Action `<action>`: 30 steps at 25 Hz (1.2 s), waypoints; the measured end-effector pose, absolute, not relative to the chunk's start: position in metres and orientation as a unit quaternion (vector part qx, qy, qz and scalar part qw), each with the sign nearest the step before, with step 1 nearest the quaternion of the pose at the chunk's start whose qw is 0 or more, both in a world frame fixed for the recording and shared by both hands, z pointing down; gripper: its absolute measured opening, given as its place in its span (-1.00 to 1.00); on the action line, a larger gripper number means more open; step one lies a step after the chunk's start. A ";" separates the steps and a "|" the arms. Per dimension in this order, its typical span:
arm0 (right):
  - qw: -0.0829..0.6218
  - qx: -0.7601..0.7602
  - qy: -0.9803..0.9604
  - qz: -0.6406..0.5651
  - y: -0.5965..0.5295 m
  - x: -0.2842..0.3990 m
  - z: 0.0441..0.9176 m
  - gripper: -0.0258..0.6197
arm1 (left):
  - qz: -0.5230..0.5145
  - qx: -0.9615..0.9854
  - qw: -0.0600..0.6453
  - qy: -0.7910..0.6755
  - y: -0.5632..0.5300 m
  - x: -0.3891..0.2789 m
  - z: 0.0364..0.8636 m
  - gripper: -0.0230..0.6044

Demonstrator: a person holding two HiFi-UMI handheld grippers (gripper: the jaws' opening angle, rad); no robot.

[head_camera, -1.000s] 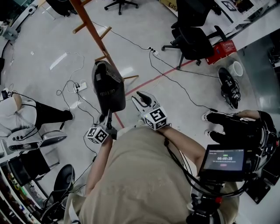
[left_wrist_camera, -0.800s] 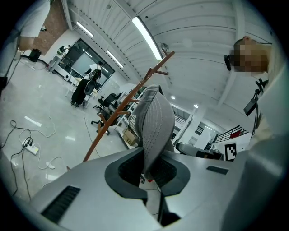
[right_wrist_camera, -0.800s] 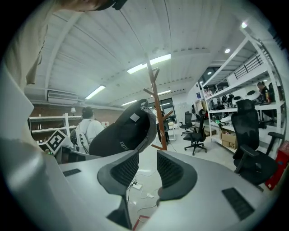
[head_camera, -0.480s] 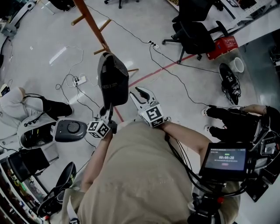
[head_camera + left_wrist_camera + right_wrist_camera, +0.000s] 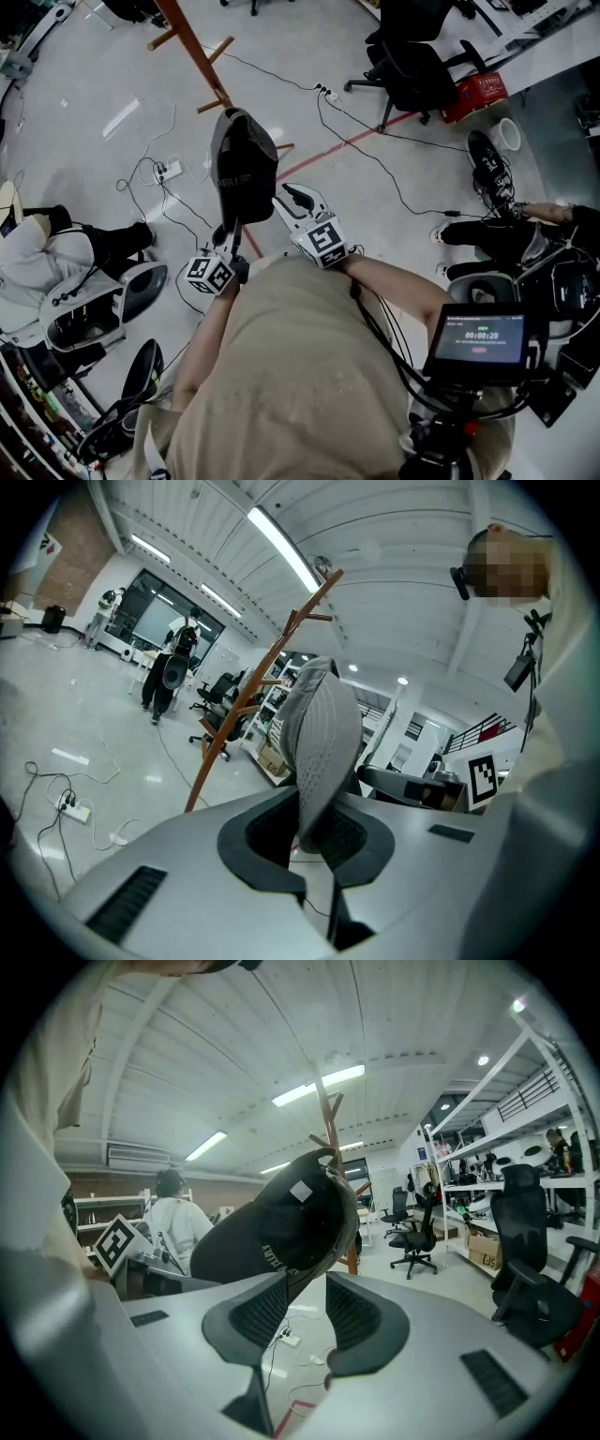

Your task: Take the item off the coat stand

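Left gripper [image 5: 314, 834] fingers pinch black cap [image 5: 244, 169] by its brim, off the coat stand [image 5: 192, 52] | right gripper [image 5: 298, 1312] fingers spread, gripping nothing | risk: thin brim hold may slip, dropping cap.

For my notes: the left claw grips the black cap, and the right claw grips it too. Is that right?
Not quite. The left claw grips the black cap, but the right claw stands open and grips nothing, as the right gripper view shows.
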State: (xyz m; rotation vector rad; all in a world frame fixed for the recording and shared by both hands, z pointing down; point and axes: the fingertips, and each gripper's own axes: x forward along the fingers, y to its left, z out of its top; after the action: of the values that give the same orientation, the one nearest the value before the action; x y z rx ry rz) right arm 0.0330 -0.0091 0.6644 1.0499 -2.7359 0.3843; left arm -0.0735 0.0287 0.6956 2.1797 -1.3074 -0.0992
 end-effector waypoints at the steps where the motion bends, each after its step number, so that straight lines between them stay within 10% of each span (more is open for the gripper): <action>1: 0.093 0.354 -0.922 0.129 -0.010 0.033 0.664 -0.58 | -0.037 0.819 0.294 -0.492 0.028 -0.073 0.695 -0.82; 30: 0.106 0.388 -0.909 0.107 -0.021 0.054 0.662 -0.75 | -0.040 0.816 0.299 -0.493 0.024 -0.072 0.700 -0.82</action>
State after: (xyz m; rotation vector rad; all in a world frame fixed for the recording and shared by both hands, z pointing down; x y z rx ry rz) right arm 0.0537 -0.0206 0.6615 1.1427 -2.6781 0.3158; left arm -0.0720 0.0236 0.6999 2.1676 -1.3093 -0.1070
